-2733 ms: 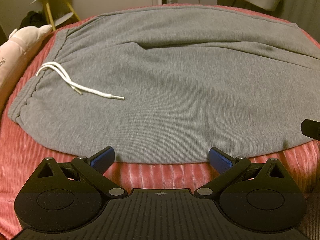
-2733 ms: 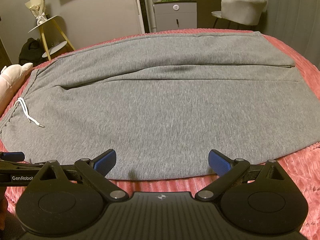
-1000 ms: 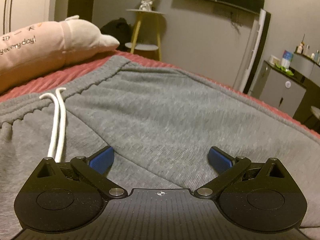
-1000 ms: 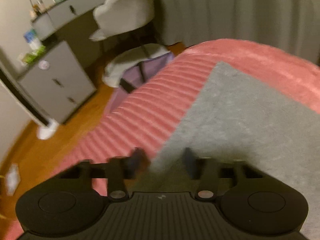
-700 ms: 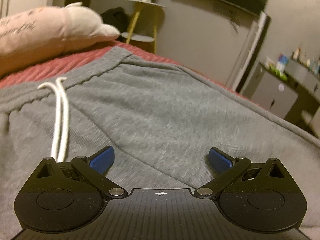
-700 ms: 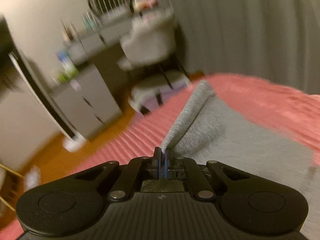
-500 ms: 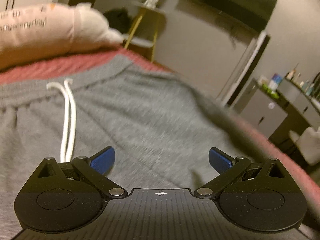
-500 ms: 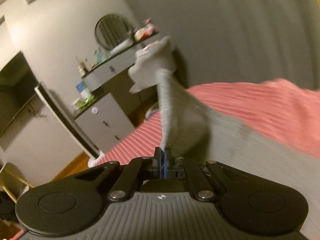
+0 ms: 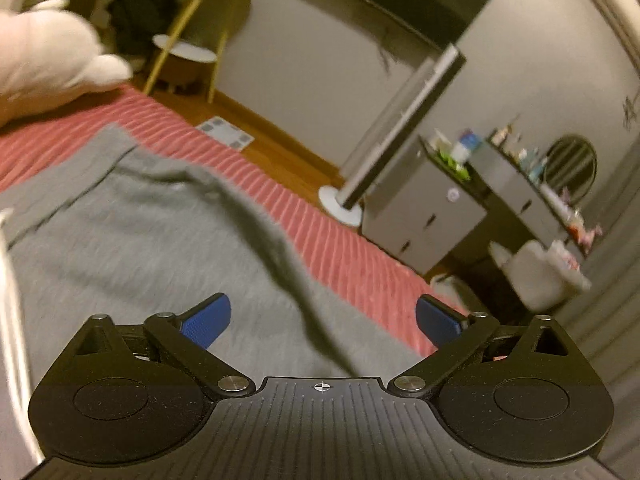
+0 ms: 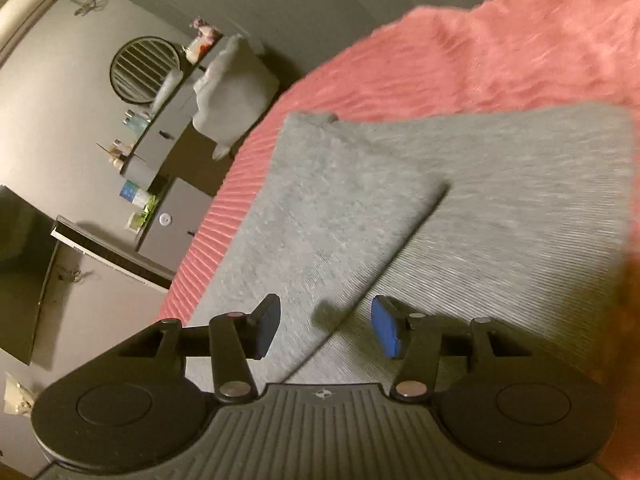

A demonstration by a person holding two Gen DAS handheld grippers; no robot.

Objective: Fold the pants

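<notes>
Meanwhile both grippers, left and right, gape over pants on bedspread.

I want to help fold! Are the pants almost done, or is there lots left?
Just started. Done: one gray layer of the pants lies folded over the rest, its edge running diagonally. In hand: nothing; the right hand-held gripper is open above that flap, and the left hand-held gripper is open too. Left: the pants are spread long across the pink bedspread, so more folds remain.

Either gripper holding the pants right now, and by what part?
Nothing is held. The left gripper is wide open above the gray pants; the right gripper is open over the folded-over leg.
</notes>
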